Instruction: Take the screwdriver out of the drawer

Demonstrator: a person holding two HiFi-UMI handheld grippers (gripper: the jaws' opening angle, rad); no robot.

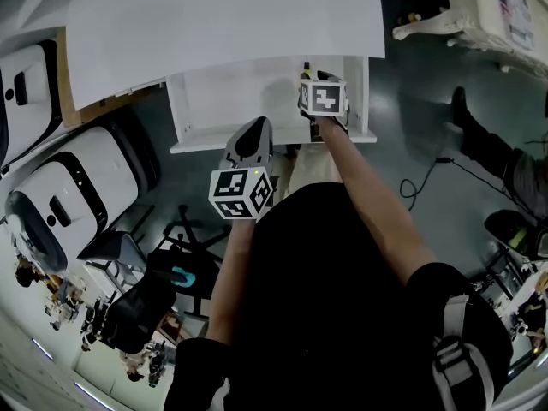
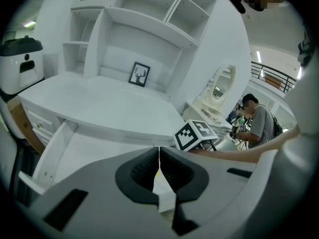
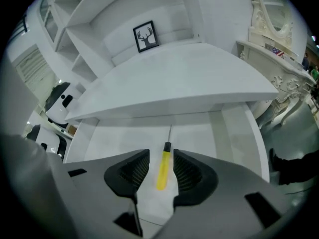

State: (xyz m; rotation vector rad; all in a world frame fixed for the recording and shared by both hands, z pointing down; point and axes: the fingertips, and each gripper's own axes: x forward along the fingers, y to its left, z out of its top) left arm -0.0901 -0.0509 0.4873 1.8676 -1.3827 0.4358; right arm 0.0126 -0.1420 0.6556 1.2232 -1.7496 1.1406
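Two dark ribbed pads of the right gripper are held wide apart, and the yellow handle of the screwdriver is seen between them with a gap at each side, so nothing is gripped. The left gripper is shut, pad against pad, with nothing between, and is held at the front edge of the drawer, left of the right gripper.

Black-and-white square markers are carried on the cube on the right gripper. No other print is legible.

The screwdriver is laid flat on the drawer floor, toward the right wall. Its black collar and thin metal shaft are pointed at the back, under the desk edge. The drawer is white, pulled out, and nothing else is seen in it.

The desk above is white, with a curved front edge. At its back edge a small black-framed picture of an antlered deer head is propped against the rear panel. White shelves are built above it.

The floor is grey. At the right of the desk an ornate white dresser with an oval mirror is placed. A black cable is trailed over the floor by the drawer's right corner. White machines with black trim are parked at the desk's left. A person with a backpack is seen in the background of the left gripper view.
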